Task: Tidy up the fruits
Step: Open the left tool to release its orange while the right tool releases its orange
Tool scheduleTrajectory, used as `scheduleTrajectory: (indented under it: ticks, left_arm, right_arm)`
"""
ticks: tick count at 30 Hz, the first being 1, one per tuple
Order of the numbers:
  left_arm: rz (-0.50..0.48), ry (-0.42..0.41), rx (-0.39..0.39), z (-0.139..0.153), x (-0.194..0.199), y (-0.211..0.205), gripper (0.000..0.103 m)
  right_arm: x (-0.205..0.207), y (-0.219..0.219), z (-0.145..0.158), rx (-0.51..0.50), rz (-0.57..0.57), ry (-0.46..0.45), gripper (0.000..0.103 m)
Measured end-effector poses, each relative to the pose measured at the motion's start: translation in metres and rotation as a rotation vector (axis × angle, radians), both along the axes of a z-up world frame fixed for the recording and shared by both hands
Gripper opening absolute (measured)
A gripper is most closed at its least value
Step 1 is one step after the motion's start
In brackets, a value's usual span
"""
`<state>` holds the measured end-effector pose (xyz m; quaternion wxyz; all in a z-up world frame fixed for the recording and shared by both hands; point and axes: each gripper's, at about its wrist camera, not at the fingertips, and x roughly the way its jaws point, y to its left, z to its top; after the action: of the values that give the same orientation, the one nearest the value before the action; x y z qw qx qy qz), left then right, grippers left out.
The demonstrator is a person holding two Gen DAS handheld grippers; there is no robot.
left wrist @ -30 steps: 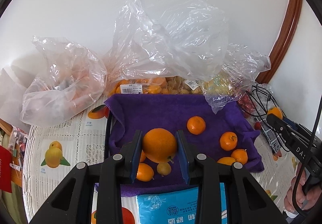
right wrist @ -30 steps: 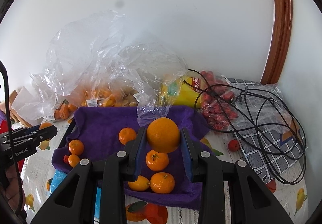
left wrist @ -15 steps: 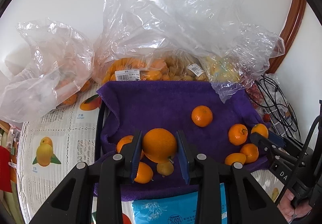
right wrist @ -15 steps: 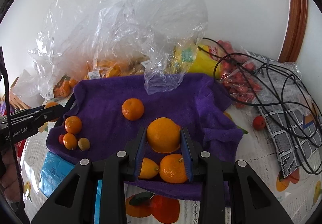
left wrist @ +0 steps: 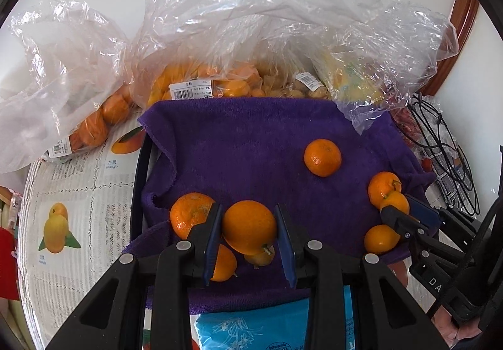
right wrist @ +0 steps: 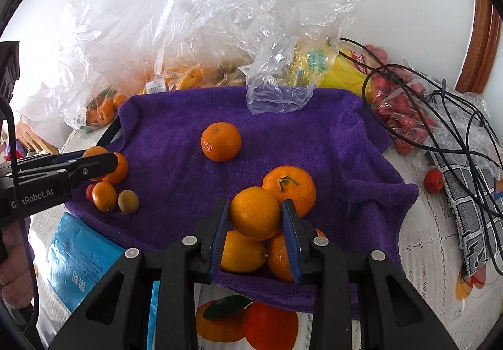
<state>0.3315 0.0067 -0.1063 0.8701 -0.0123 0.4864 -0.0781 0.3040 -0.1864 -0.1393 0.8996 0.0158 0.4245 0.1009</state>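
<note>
Since a second ago, both held oranges have been lowered close to the purple towel (left wrist: 251, 142). The left gripper (left wrist: 249, 235) jaws clamp one orange (left wrist: 248, 226) beside its cluster, the right gripper (right wrist: 255, 226) jaws another orange (right wrist: 255, 213); release seems next.

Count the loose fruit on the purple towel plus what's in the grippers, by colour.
Orange citrus lying on the purple towel: 6
Held oranges, left gripper and right gripper: 2
Brownish-green small fruit: 1
Small red fruit: 1
Total: 10
</note>
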Motion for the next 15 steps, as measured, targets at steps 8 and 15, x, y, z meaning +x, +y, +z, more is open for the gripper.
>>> scheduleTrajectory:
  ticks: [8, 15]
  left_arm:
    - [0.006, 0.024, 0.011, -0.011, 0.004, -0.001, 0.032]
    - [-0.001, 0.039, 0.008, -0.020, 0.009, -0.004, 0.032]
  right_arm:
    - [0.002, 0.005, -0.002, -0.023, 0.006, -0.013, 0.034]
    - [0.003, 0.007, -0.004, -0.030, 0.015, -0.021, 0.034]
